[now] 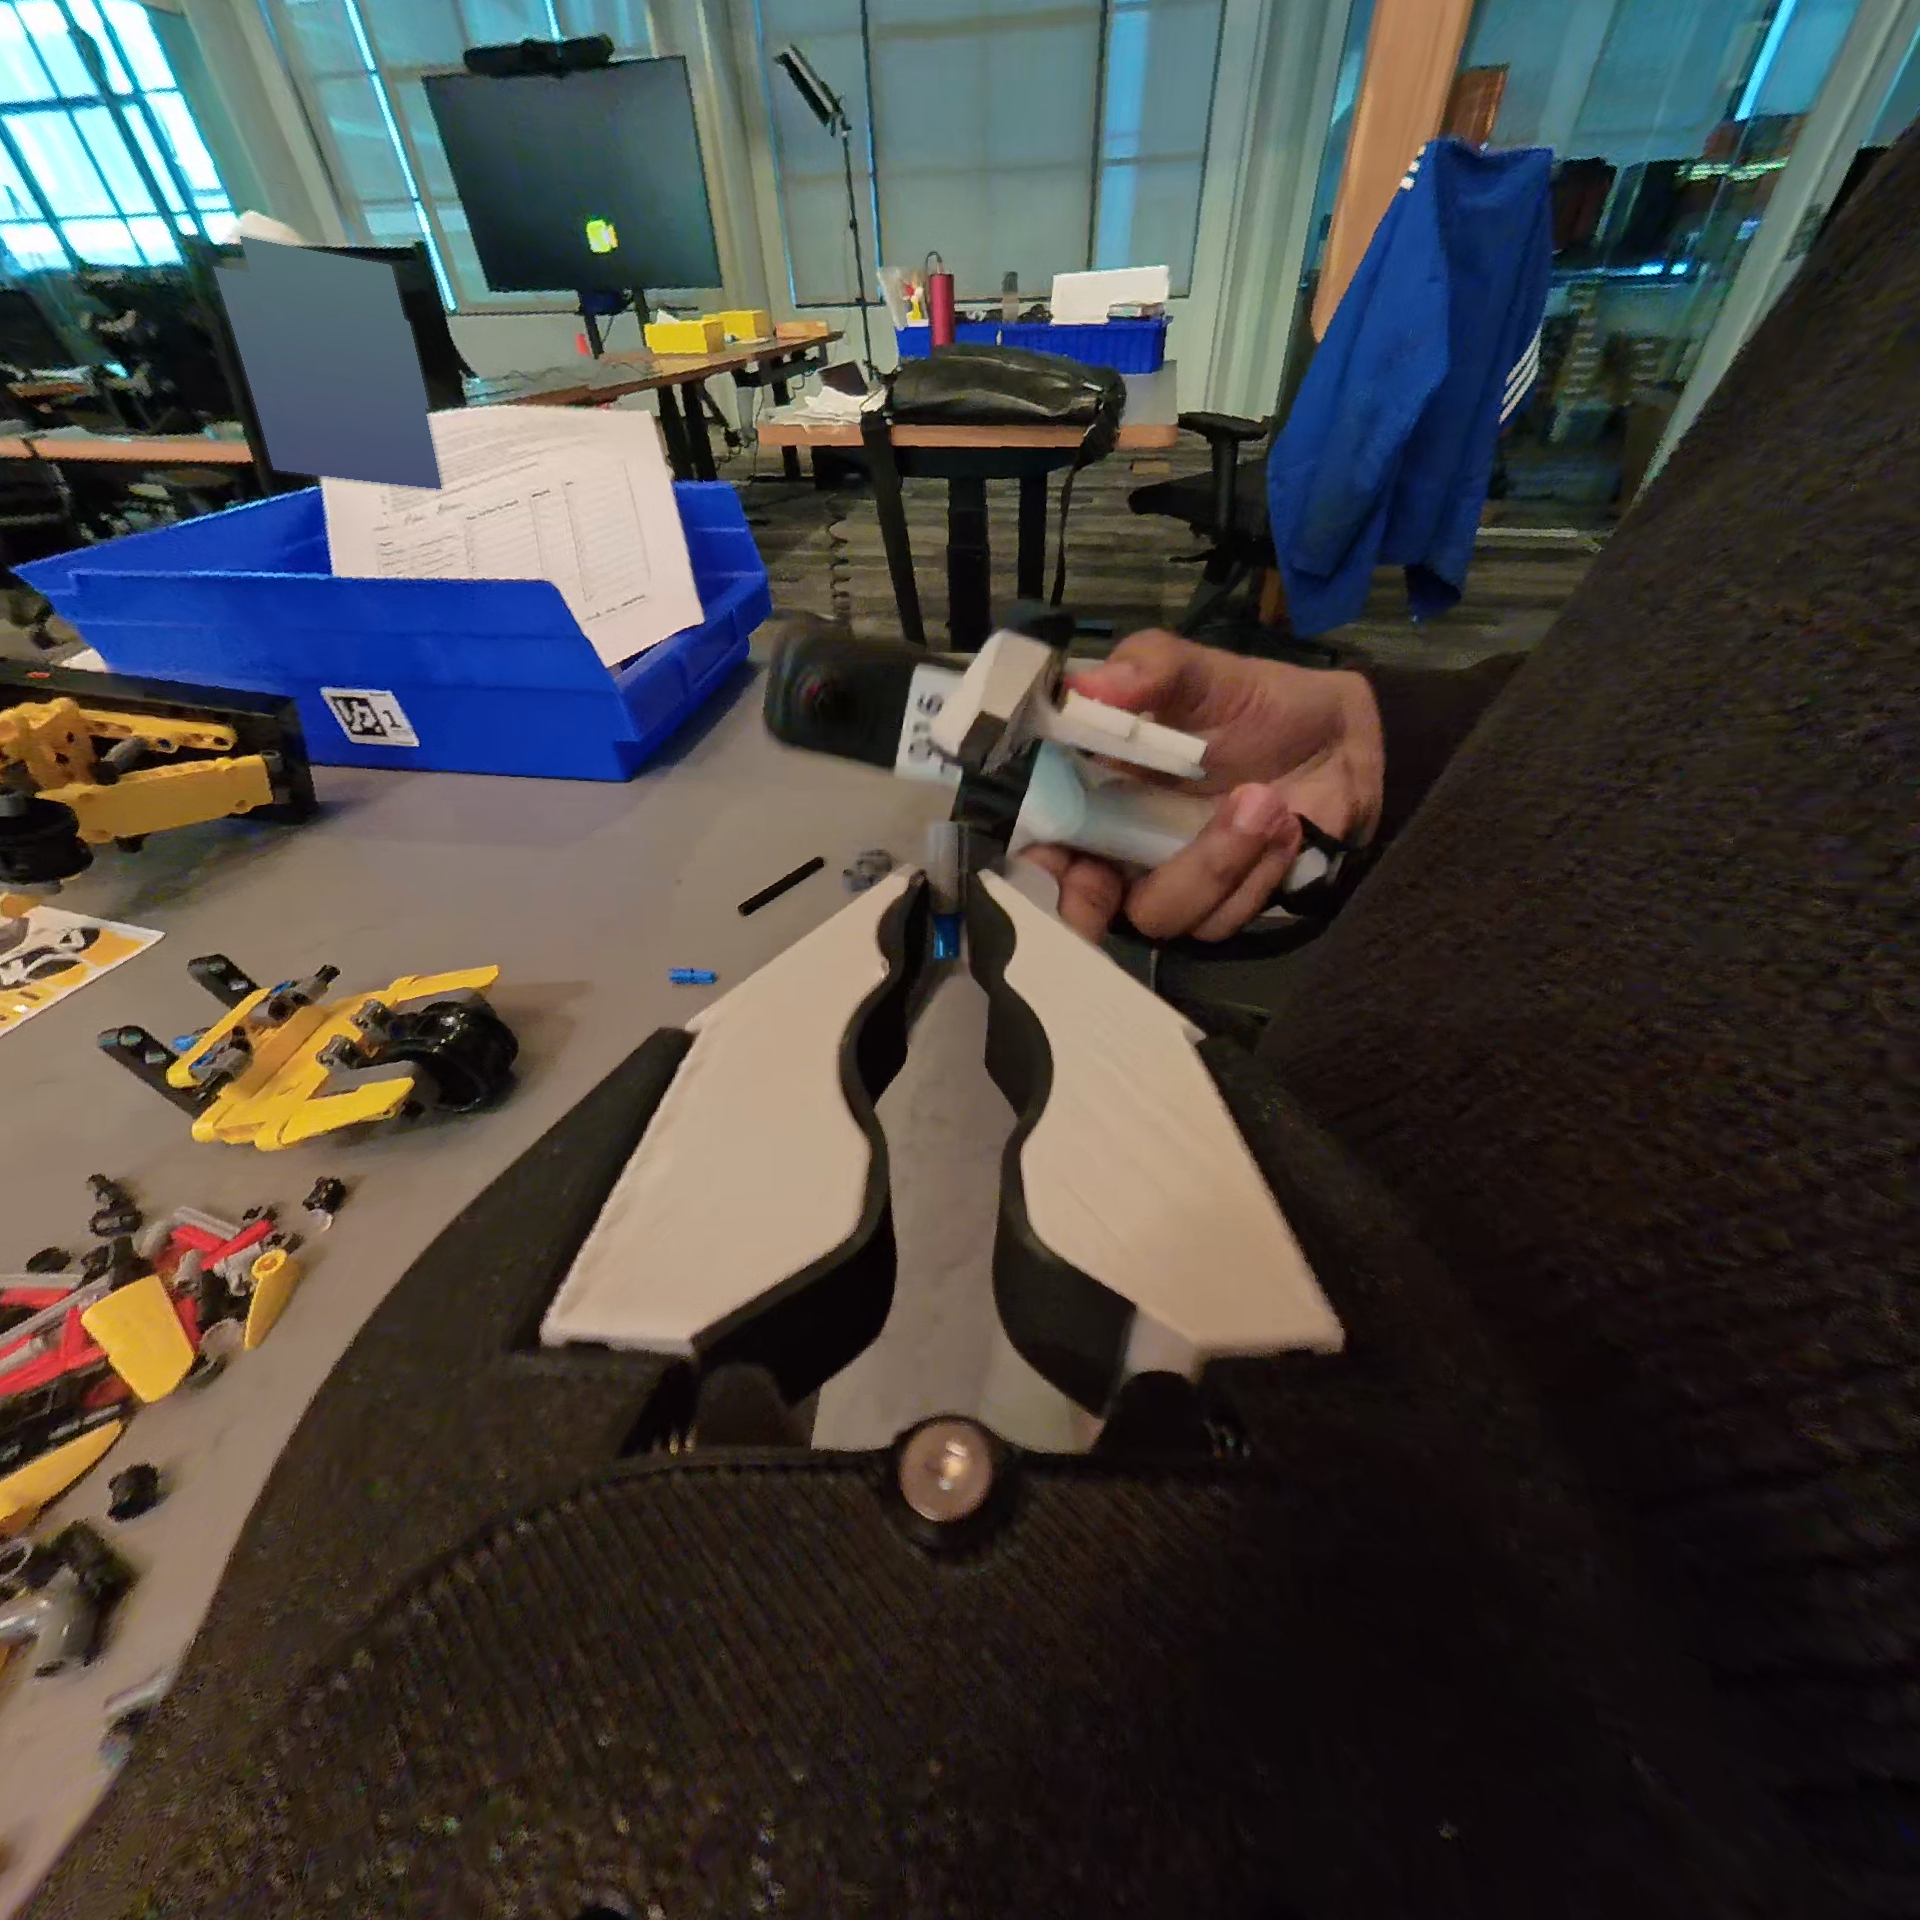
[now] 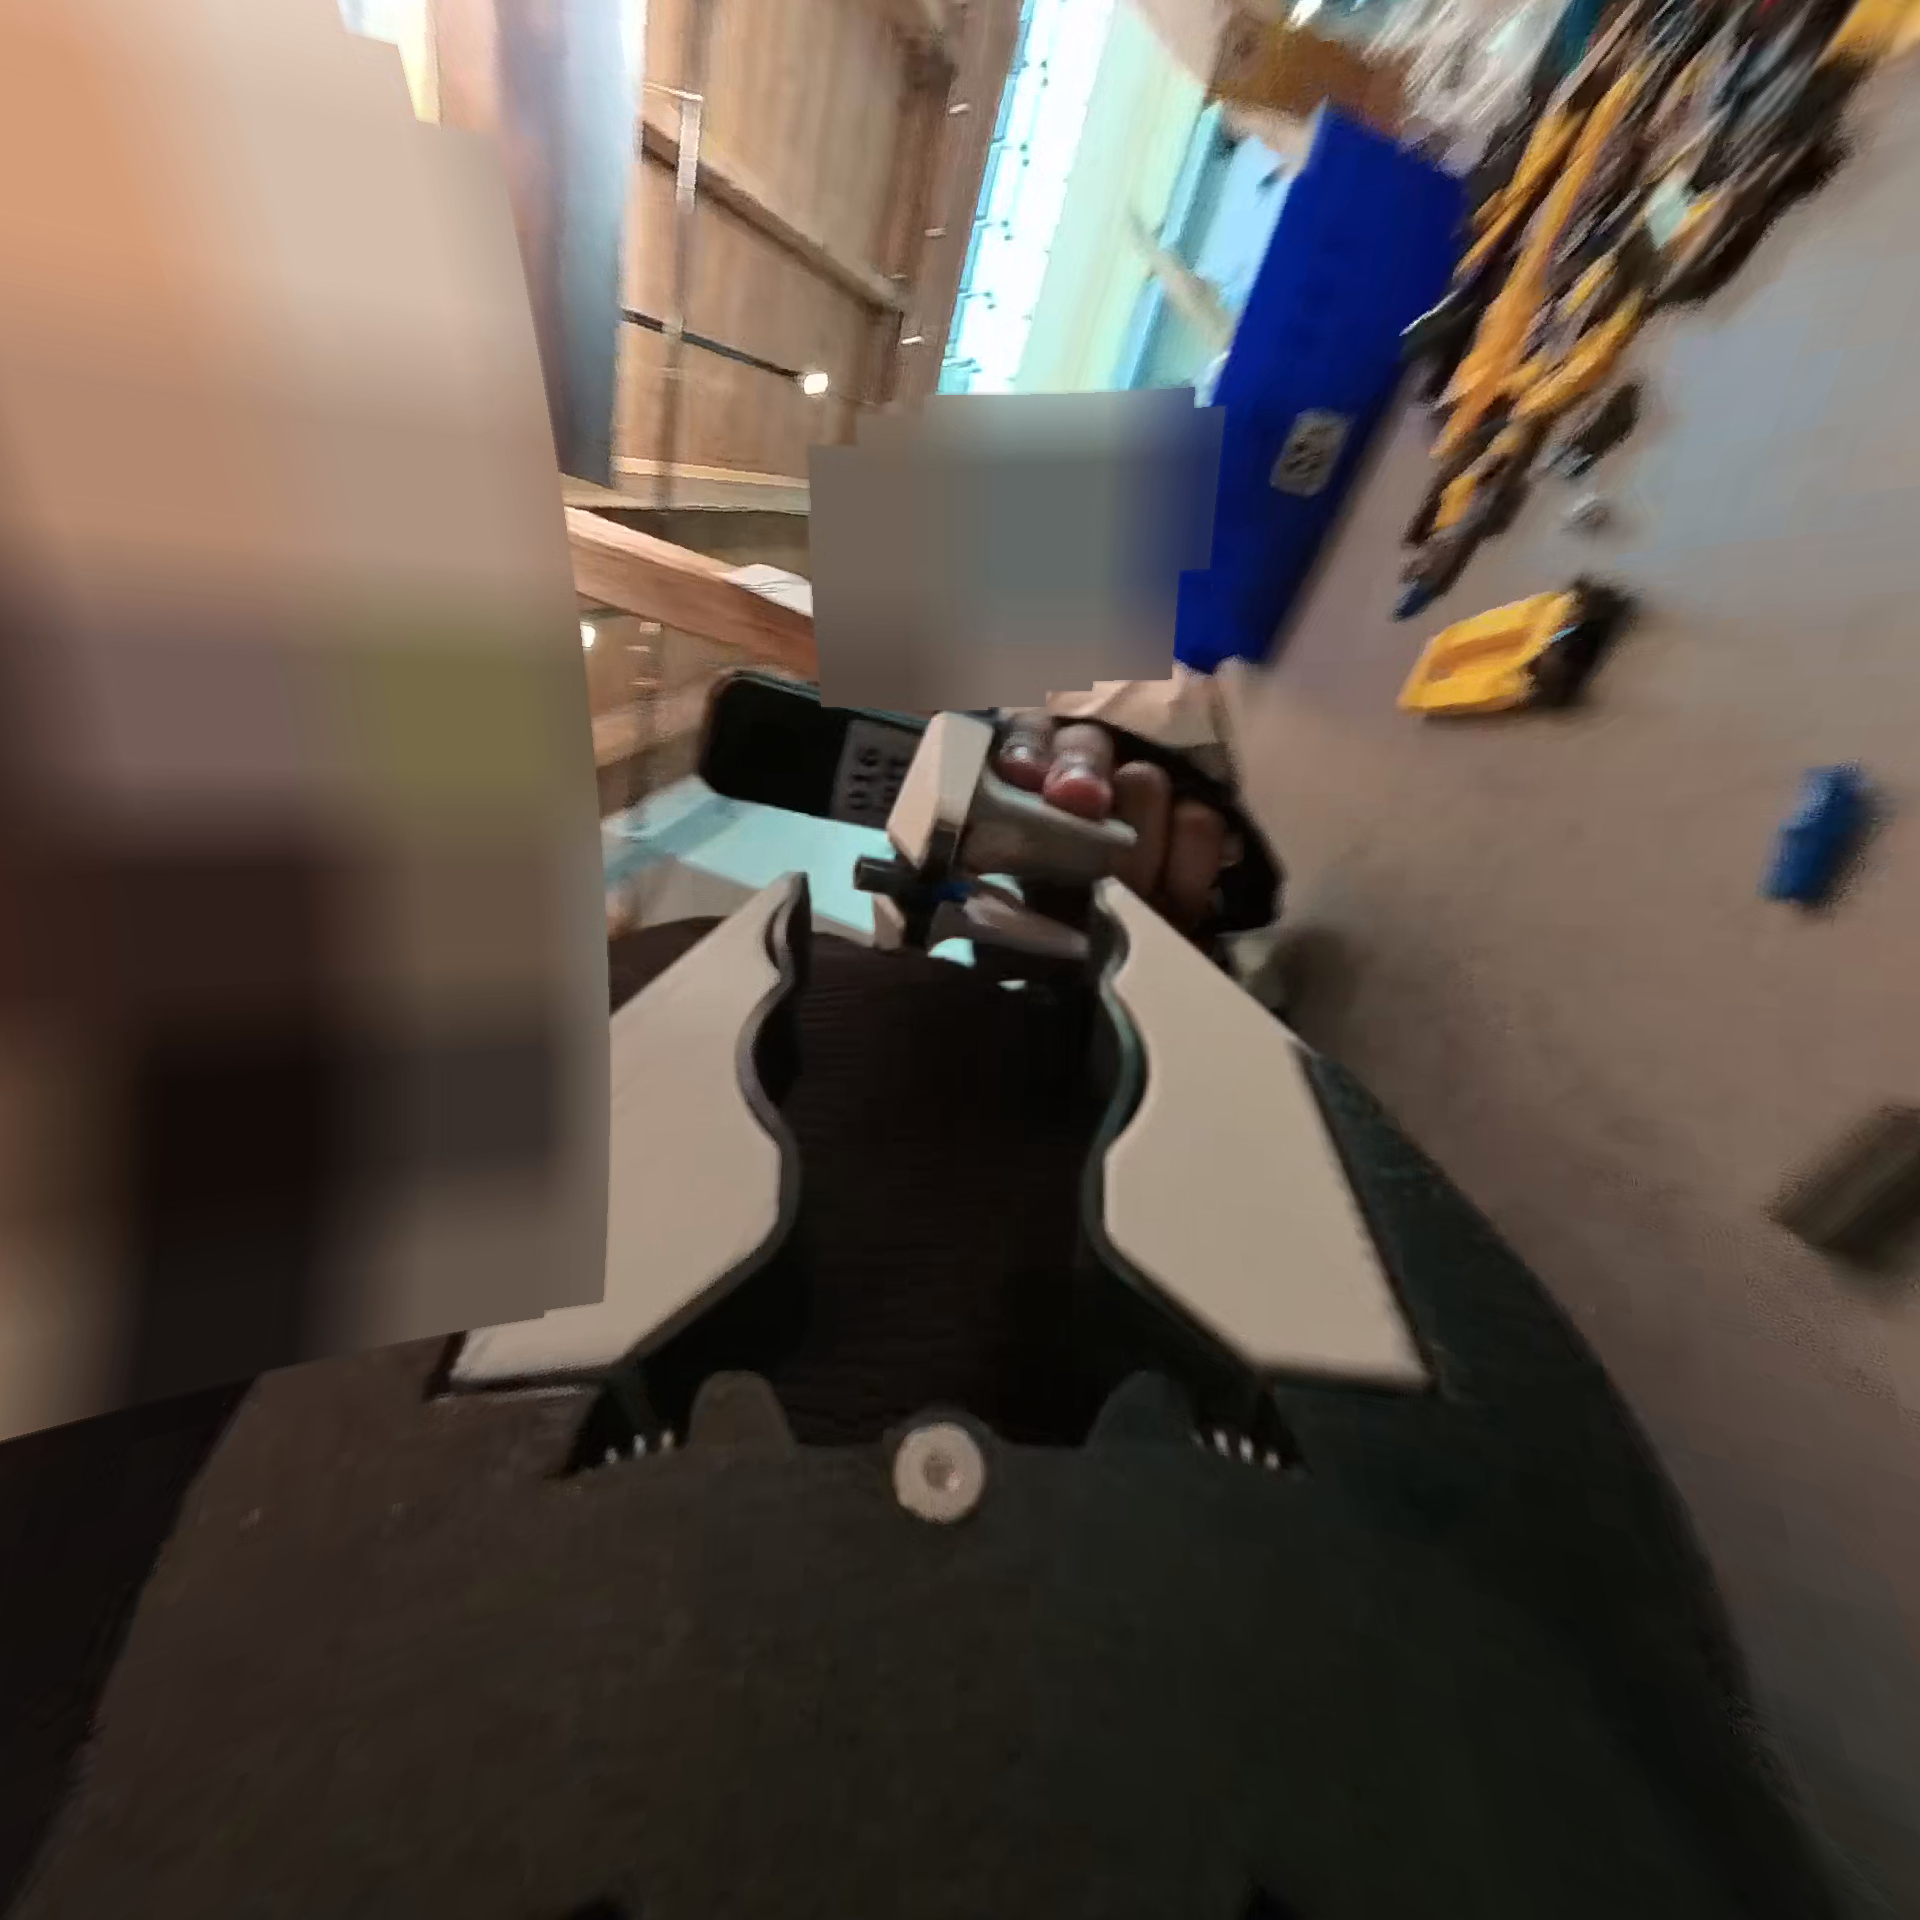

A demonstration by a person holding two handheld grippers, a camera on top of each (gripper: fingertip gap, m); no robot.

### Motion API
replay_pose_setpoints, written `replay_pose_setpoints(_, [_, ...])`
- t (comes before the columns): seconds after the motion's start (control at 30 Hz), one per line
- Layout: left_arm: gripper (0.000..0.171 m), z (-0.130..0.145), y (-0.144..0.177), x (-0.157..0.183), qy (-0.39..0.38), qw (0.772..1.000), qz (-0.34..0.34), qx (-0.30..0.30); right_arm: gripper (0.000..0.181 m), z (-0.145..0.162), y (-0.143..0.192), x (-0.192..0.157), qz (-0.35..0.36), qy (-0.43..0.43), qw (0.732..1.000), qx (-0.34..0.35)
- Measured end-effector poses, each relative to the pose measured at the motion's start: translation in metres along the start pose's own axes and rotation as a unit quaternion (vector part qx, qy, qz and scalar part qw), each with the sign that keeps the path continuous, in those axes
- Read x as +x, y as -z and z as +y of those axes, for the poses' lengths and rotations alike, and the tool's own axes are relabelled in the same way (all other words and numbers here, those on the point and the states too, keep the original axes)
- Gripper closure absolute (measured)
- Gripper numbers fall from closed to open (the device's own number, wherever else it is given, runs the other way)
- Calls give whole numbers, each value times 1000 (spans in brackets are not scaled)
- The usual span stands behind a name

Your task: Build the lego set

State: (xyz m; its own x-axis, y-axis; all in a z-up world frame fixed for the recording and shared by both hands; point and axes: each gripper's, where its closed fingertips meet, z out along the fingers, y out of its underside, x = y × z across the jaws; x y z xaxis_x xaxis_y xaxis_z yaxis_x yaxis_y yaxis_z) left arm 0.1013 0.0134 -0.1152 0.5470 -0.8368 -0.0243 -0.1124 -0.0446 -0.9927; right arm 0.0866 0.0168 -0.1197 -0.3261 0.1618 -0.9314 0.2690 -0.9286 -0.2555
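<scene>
Far left, near edge of the grey table (image 1: 499,862): a loose pile of red, yellow and black building pieces (image 1: 135,1309). Beyond it, a partly built yellow-and-black model section (image 1: 312,1049) lies flat; a larger yellow-and-black assembly (image 1: 114,769) sits farther back at the left edge, with a printed sheet (image 1: 52,956) between them. Behind these, a blue plastic bin (image 1: 416,665) holds white paper sheets (image 1: 520,509) standing tilted against its wall. A small blue pin (image 1: 691,976) and a black rod (image 1: 781,885) lie loose on the table, near the tips of the left gripper (image 1: 943,904).

Centre: the left gripper's two white fingers are drawn nearly together at the tips, pinching a small blue-and-grey connector piece (image 1: 943,930) between them. Just right of it, a hand (image 1: 1247,790) holds the right gripper's handle, very close to the left gripper's tip. In the right wrist view, strongly blurred, the right gripper (image 2: 951,925) has its fingers spread well apart with nothing between them, facing the left gripper. A dark knitted sleeve (image 1: 1558,1039) fills the right side. Far right, a blue jacket (image 1: 1403,374) hangs over a chair.
</scene>
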Motion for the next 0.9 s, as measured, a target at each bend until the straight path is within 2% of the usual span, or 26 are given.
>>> replay_pose_setpoints(0.03, [168, 2, 1, -2, 4, 1000, -5, -4, 124, -6, 6, 2, 31, 30, 999, 10])
replay_pose_setpoints(0.13, [168, 10, 2, -13, 12, 999, -30, -23, 126, -27, 27, 9, 150, 154, 976, 45])
replay_pose_setpoints(0.23, [168, 25, 2, -28, 18, 996, -67, -64, 129, -41, 43, 18, 276, 294, 914, 53])
replay_pose_setpoints(0.33, [168, 32, 2, -35, 7, 992, -92, -88, 142, -36, 37, 21, 331, 385, 861, 18])
replay_pose_setpoints(0.4, [168, 37, 1, -39, -15, 987, -115, -110, 148, -31, 25, 24, 340, 414, 844, 2])
replay_pose_setpoints(0.47, [168, 43, 1, -44, -45, 980, -139, -134, 150, -27, 14, 27, 337, 412, 846, -5])
replay_pose_setpoints(0.53, [168, 47, 0, -44, -66, 975, -149, -152, 151, -24, 5, 31, 326, 390, 861, -10])
replay_pose_setpoints(0.63, [168, 49, -2, -40, -85, 972, -150, -162, 165, -23, 1, 35, 313, 368, 876, -6])
replay_pose_setpoints(0.73, [168, 52, -2, -41, -91, 969, -154, -173, 175, -22, 2, 40, 315, 358, 879, -14])
replay_pose_setpoints(0.9, [168, 54, -3, -40, -92, 968, -149, -179, 176, -20, 3, 40, 309, 352, 883, -17])
